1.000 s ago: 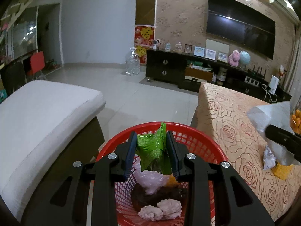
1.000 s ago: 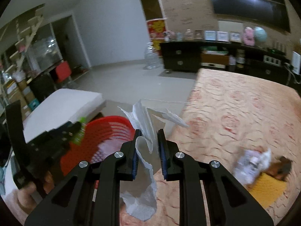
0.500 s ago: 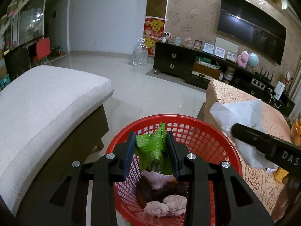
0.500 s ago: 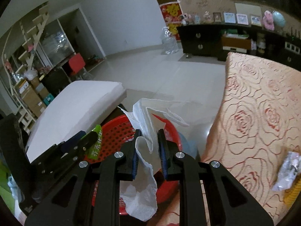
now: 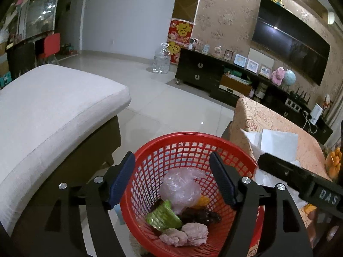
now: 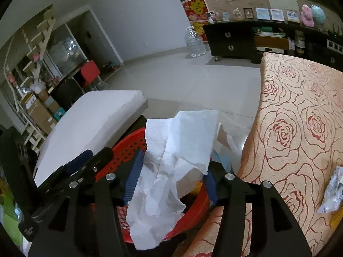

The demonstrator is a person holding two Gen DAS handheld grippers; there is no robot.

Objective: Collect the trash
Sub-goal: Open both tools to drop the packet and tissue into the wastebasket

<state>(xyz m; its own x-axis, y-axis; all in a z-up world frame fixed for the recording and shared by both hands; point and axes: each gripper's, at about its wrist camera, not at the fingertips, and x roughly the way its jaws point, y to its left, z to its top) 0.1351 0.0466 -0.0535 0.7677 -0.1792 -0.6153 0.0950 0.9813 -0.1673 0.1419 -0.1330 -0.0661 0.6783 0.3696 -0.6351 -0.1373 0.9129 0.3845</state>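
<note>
A red mesh basket (image 5: 193, 147) stands on the floor between a white ottoman and a rose-patterned table. It holds a green wrapper (image 5: 163, 217), a clear plastic bag (image 5: 182, 188), dark scraps and pink lumps. My left gripper (image 5: 171, 178) is open and empty above the basket. My right gripper (image 6: 170, 181) is open over the basket's rim (image 6: 128, 147), and a white tissue (image 6: 171, 167) hangs loose between its jaws. The tissue also shows in the left wrist view (image 5: 276, 143) behind the right gripper's body.
The white ottoman (image 5: 49, 111) is to the left of the basket. The rose-patterned table (image 6: 300, 117) is to the right, with a crumpled white wrapper (image 6: 332, 190) near its right edge. A dark TV cabinet (image 5: 214, 75) and a water jug (image 5: 160, 60) stand across the tiled floor.
My left gripper opened and the green wrapper dropped into the basket. My right gripper moved over the basket and opened, releasing its grip on the tissue.
</note>
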